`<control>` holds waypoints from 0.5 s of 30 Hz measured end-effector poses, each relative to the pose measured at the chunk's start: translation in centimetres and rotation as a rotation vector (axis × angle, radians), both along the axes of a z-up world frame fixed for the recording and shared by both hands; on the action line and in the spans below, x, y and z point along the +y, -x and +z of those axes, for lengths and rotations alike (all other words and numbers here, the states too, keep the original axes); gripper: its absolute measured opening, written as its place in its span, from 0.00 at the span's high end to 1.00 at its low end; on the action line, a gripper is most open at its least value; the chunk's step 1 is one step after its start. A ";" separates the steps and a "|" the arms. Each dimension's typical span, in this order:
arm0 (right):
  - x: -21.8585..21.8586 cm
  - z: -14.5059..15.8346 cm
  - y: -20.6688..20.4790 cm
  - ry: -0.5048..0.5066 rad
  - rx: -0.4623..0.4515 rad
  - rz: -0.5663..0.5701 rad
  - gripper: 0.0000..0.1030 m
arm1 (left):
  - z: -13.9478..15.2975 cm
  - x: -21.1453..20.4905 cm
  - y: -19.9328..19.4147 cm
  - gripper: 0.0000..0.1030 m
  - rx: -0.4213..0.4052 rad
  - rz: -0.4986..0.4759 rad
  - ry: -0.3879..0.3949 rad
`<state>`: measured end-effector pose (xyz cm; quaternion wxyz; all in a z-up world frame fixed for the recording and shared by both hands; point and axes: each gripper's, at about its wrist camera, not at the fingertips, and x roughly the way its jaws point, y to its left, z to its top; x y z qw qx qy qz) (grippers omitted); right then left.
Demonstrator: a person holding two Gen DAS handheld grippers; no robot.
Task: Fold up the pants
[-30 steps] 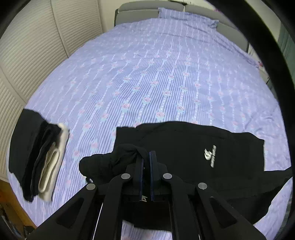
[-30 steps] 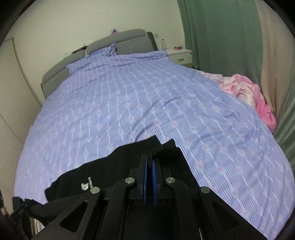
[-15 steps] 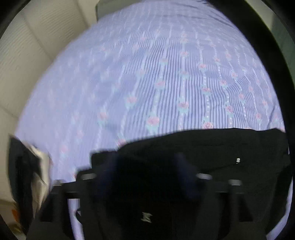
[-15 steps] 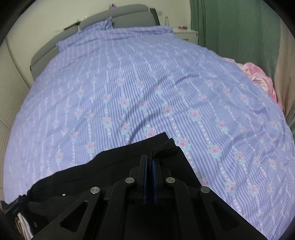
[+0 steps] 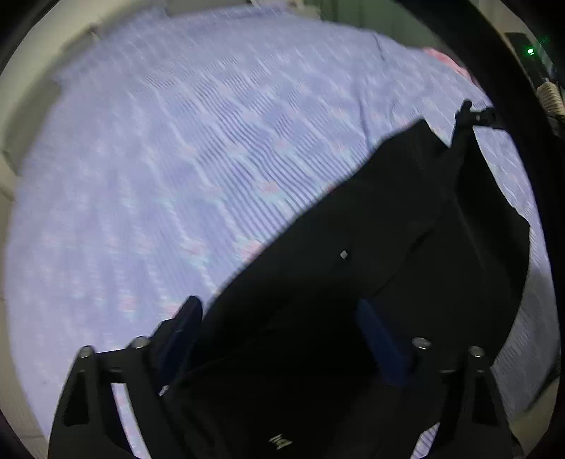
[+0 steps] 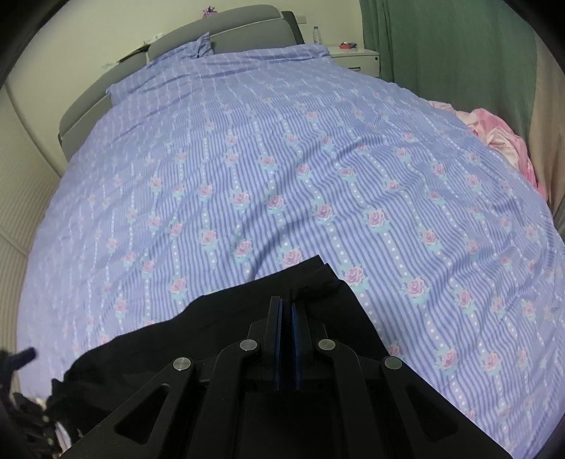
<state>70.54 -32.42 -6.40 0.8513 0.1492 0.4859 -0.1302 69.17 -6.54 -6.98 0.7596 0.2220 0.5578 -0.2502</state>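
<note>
The black pants lie spread across the lilac flowered bedcover. In the blurred left wrist view, my left gripper hangs over their near part, pointing steeply down. Its jaws are wide apart and the blue pads touch no cloth. My right gripper is shut, with a raised pucker of the pants pinched at its tips, low over the bed. The pants' far corner rises to a point in the left wrist view.
A grey headboard and a pillow are at the far end of the bed. To the right are a white nightstand, a green curtain and a bunched pink cloth.
My left gripper opened and let go of the bunched cloth, then rolled and swung sideways over the pants. My right gripper sank toward the bed, still shut on its corner.
</note>
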 end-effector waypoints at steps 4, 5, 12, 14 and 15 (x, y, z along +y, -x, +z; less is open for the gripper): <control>-0.1 -0.2 0.1 0.011 0.006 -0.006 0.94 | -2.1 0.6 -2.1 0.63 0.114 0.040 0.000; -0.1 -0.1 0.1 0.013 0.006 -0.005 0.94 | -2.2 0.9 -2.1 0.75 0.124 0.055 0.019; 0.4 0.9 -1.3 0.050 -0.024 0.007 0.94 | -1.6 3.1 -2.9 0.83 0.094 0.147 0.106; 0.2 0.7 -2.4 0.058 -0.026 0.000 0.94 | -2.1 3.2 -3.8 0.83 0.092 0.170 0.109; 0.2 0.3 -3.0 0.067 -0.018 0.000 0.94 | -2.4 3.4 -4.2 0.83 0.094 0.180 0.107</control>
